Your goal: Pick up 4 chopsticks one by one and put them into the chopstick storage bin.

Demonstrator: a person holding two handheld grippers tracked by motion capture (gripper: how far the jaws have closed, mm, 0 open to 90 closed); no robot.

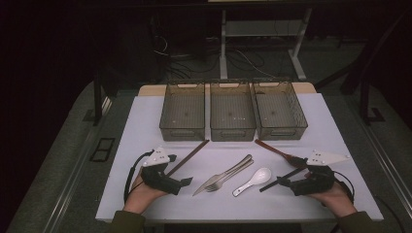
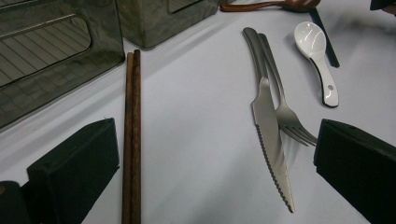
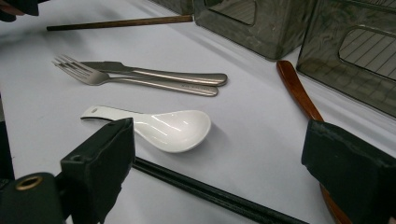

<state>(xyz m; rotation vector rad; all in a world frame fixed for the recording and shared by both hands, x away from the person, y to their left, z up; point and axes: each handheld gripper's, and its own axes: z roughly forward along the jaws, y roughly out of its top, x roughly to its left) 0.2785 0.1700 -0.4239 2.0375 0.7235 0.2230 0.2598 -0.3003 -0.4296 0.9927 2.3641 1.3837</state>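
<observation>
Left gripper [image 1: 187, 181] low on the table [image 1: 145, 121], jaws wide and empty; right gripper [image 1: 283, 182] likewise wide, nothing held. Taking the knife [image 2: 270, 126] as landmark: brown chopsticks [image 2: 132, 140] to its left in the left gripper view, running between the jaws, long axis along the gripper's line of sight toward the bins [image 1: 232, 112]. Fork [image 2: 282, 109] touching the knife; white spoon [image 3: 161, 127] beyond it, nearer the right gripper. Black chopsticks [image 3: 205, 192] crosswise between the right jaws. Probably the brown chopsticks first, left hand nearer.
</observation>
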